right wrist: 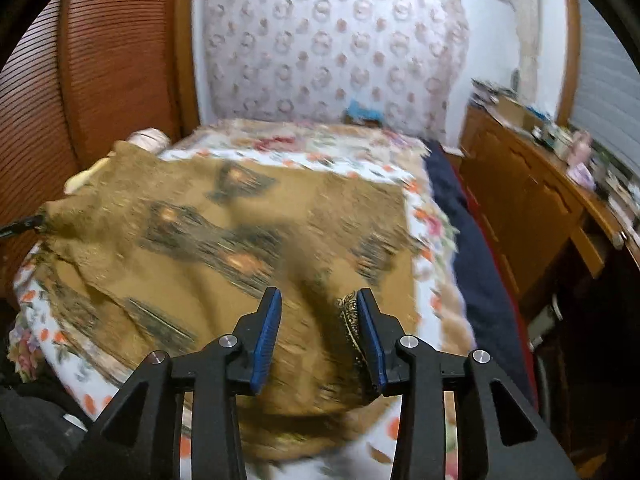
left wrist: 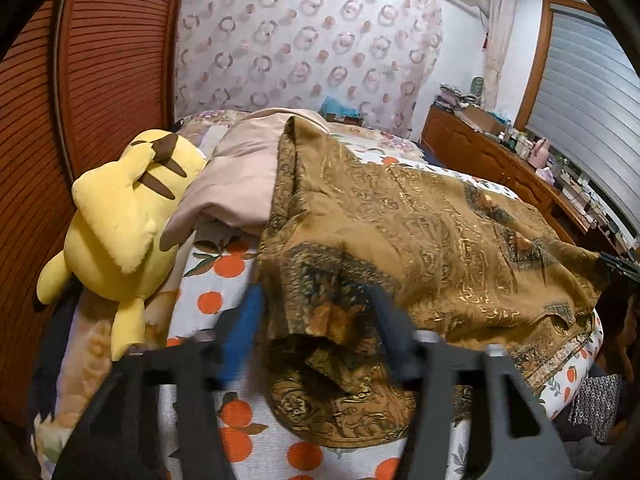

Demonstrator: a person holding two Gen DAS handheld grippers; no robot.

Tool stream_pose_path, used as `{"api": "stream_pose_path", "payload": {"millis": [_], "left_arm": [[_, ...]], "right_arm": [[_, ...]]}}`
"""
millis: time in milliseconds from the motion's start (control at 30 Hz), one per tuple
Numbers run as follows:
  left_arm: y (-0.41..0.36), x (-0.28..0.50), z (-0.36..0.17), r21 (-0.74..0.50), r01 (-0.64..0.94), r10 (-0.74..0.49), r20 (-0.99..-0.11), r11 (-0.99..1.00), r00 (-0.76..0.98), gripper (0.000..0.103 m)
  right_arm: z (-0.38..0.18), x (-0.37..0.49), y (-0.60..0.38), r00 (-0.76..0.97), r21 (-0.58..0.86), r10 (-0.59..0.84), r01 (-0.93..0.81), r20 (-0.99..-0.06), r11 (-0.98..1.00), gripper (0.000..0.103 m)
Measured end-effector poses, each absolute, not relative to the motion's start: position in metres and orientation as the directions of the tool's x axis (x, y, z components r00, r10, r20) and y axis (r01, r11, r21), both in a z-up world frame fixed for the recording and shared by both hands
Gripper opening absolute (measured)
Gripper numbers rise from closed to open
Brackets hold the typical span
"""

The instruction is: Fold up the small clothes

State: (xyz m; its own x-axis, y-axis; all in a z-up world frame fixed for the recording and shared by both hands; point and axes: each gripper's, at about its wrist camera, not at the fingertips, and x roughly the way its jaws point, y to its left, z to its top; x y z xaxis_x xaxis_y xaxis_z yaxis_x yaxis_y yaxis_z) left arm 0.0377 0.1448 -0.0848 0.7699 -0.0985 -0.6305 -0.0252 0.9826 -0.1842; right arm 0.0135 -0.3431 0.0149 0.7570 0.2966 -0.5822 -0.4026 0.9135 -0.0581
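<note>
Brown garment (right wrist: 224, 240): thin, gold-printed paisley cloth, spread rumpled across the orange-print bedsheet (left wrist: 224, 272), long axis running left-right between the tools. Right tool (right wrist: 318, 336): blue pads wide apart, one hem fold lying loose between them, not pinched. Left tool (left wrist: 316, 320): blurred, straddling the near corner; grip cannot be told. Yellow plush toy (left wrist: 120, 220) lies left of the garment.

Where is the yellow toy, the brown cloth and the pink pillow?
yellow toy (left wrist: 116, 216), left wrist view, on its back.
brown cloth (left wrist: 420, 240), left wrist view, on its spread middle.
pink pillow (left wrist: 240, 176), left wrist view, on its front face.
</note>
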Motion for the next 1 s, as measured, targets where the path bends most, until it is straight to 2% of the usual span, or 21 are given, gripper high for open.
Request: {"api": "stream_pose_path", "payload": {"millis": [67,367,600,767,833,900,1000], "left_arm": [[0.142,0.036,-0.082,-0.18,-0.014,-0.103,-0.621,0.984,0.777,0.084],[0.14,0.033,-0.078,-0.169,-0.025,-0.086,-0.619,0.985,0.781,0.085],[0.138,0.024,-0.075,-0.148,-0.026,-0.071,-0.61,0.989,0.789,0.085],[0.137,0.022,-0.076,-0.15,-0.029,-0.069,-0.608,0.988,0.791,0.085],[0.138,0.022,-0.076,-0.152,-0.037,-0.064,-0.608,0.988,0.791,0.085],[0.142,0.022,-0.075,-0.156,-0.049,-0.057,-0.61,0.987,0.791,0.085],[0.144,0.021,-0.071,-0.162,-0.063,-0.048,-0.601,0.985,0.798,0.085]], "right_arm": [[0.019,0.01,-0.325,0.735,-0.041,0.36,-0.465,-0.574,0.885,0.041],[0.002,0.005,-0.211,0.544,0.013,0.574,-0.719,-0.612,0.695,0.041],[-0.025,0.027,-0.144,0.428,0.019,0.617,-0.812,-0.661,0.584,0.041],[-0.039,0.034,-0.112,0.381,0.003,0.595,-0.841,-0.708,0.541,0.041],[-0.046,0.034,-0.102,0.385,-0.021,0.573,-0.842,-0.724,0.539,0.033],[-0.055,0.038,-0.092,0.387,-0.042,0.552,-0.843,-0.738,0.536,0.004],[-0.052,0.04,-0.092,0.358,0.003,0.595,-0.855,-0.72,0.518,0.002]]}}
